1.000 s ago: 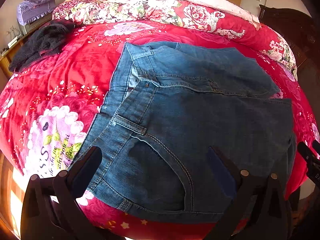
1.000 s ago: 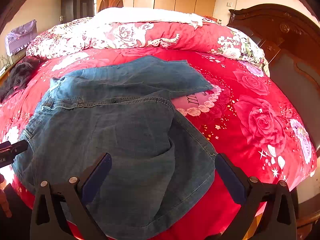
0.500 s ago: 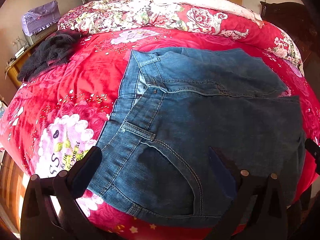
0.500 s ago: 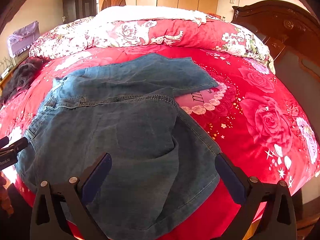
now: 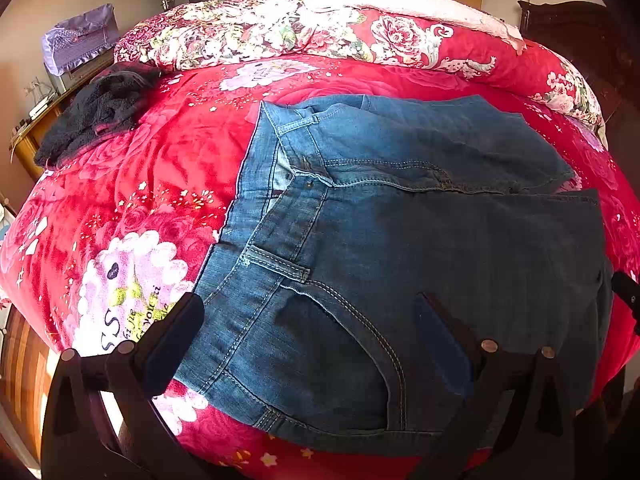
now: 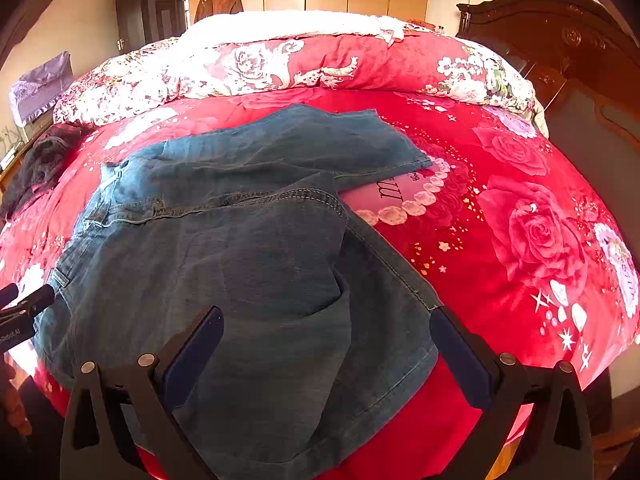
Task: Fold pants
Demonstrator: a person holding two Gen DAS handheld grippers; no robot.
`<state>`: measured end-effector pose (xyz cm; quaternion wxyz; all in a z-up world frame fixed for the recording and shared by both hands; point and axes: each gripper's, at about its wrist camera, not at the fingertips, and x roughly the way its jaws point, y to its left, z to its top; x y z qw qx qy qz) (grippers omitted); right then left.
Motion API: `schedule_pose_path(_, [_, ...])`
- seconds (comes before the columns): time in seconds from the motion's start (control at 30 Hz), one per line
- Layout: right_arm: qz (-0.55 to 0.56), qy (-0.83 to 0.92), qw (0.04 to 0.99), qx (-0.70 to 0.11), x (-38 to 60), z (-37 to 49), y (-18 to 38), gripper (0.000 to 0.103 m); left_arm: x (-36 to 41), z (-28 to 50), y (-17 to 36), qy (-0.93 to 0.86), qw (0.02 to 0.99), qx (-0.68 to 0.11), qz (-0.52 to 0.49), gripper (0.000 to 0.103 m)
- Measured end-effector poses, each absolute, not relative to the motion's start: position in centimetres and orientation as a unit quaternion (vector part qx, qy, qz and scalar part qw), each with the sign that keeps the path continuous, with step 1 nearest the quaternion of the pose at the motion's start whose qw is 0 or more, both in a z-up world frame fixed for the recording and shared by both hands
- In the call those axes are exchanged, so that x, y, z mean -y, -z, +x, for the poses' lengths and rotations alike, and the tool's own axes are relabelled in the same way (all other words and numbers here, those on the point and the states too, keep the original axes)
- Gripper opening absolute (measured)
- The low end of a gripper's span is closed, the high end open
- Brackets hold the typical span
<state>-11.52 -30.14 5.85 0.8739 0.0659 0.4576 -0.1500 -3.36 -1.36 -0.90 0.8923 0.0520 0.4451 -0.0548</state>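
Observation:
Blue jeans (image 5: 400,240) lie on the red floral bed, legs folded back over the upper part, waistband to the left. They also show in the right wrist view (image 6: 240,260), with the folded leg ends near me. My left gripper (image 5: 308,320) is open and empty, raised above the near waist and pocket area. My right gripper (image 6: 326,332) is open and empty, raised above the near folded leg edge. The left gripper's tip shows at the left edge of the right wrist view (image 6: 24,304).
A red rose-print quilt (image 6: 520,220) covers the bed. A rolled floral duvet (image 5: 320,36) lies along the far side. A dark garment (image 5: 100,112) sits at the far left. A dark wooden headboard (image 6: 560,48) stands at the right. A side table (image 5: 36,120) is at the left.
Both grippers have pulled back and risen a little from the jeans, so more of the bed shows. The jeans have not moved. Both stay open.

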Motion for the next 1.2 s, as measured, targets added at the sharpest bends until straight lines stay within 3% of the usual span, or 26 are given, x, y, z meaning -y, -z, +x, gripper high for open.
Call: schedule_pose_path(1.2, [0.075,0.156,0.867,-0.468,31.5,-11.6,-4.9,0.103,1.2,-2.7,1.9,0.046,0.879,-0.470,0.058,0.103])
